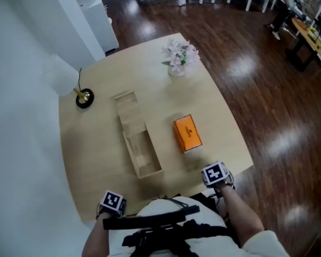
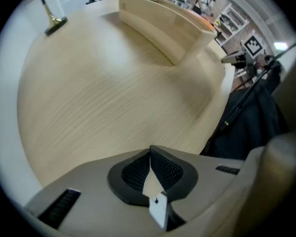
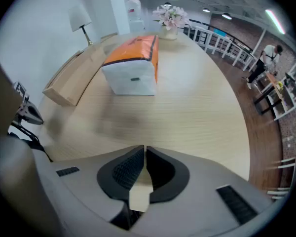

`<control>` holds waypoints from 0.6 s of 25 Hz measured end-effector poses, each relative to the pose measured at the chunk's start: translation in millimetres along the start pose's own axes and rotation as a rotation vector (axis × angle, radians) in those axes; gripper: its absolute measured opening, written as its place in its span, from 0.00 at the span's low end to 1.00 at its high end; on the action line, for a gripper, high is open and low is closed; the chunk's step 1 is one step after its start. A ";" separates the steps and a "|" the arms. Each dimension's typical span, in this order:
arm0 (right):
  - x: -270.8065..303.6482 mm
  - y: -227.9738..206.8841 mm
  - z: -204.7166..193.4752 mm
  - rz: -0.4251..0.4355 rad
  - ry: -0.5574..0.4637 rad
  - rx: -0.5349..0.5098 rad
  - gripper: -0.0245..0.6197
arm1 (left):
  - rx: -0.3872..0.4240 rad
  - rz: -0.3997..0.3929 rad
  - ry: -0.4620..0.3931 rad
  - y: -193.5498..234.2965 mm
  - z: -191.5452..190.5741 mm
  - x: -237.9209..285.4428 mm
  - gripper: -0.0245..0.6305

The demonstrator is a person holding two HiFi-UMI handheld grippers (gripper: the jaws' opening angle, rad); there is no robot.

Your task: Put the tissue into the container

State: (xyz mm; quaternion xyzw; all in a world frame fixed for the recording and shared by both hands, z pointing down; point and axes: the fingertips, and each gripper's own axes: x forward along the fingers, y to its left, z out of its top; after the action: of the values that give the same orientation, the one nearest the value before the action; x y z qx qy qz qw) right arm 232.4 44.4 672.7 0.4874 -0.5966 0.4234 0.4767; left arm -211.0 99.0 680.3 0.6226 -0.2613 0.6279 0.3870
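Observation:
The tissue pack [image 1: 187,133], orange on top with white sides, lies on the round wooden table [image 1: 219,116] just right of the long open wooden container [image 1: 138,138]. In the right gripper view the tissue pack [image 3: 133,63] lies ahead of my right gripper [image 3: 144,149], whose jaws are shut with nothing between them; the container [image 3: 74,78] is to its left. My right gripper [image 1: 214,174] hangs over the table's near edge, short of the pack. My left gripper [image 1: 113,201] is at the near left edge, pointing down. Its jaws [image 2: 150,149] meet, empty, with the container [image 2: 163,26] far ahead.
A vase of pale flowers [image 1: 177,55] stands at the table's far side and a lamp with a brass base [image 1: 84,98] at the left, beside a white wall. Dark wood floor surrounds the table. A person [image 1: 286,4] stands far off at the upper right.

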 end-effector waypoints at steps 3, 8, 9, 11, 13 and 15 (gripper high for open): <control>-8.7 0.6 12.7 0.014 -0.082 0.037 0.09 | -0.272 -0.185 -0.277 -13.4 23.4 -14.9 0.04; -28.1 -6.4 44.4 0.044 -0.186 0.103 0.34 | -0.519 -0.251 -0.718 -6.2 76.8 -77.8 0.04; -32.7 -7.0 52.3 0.050 -0.208 0.109 0.36 | -0.497 -0.203 -0.754 -3.2 83.8 -88.8 0.04; -42.5 -8.0 69.4 0.059 -0.256 0.109 0.43 | -0.450 -0.133 -0.809 0.5 96.7 -108.5 0.04; -52.6 -8.3 87.2 0.065 -0.305 0.099 0.49 | -0.427 -0.116 -0.860 0.1 109.4 -126.7 0.04; -62.1 -7.4 104.4 0.070 -0.349 0.088 0.54 | -0.413 -0.127 -0.903 -4.5 120.3 -142.3 0.04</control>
State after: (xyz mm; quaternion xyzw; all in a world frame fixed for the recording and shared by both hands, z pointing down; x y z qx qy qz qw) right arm 227.8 -47.0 592.5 0.5527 -0.6680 0.3743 0.3290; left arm -148.2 -18.7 550.2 0.7574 -0.4831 0.2061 0.3879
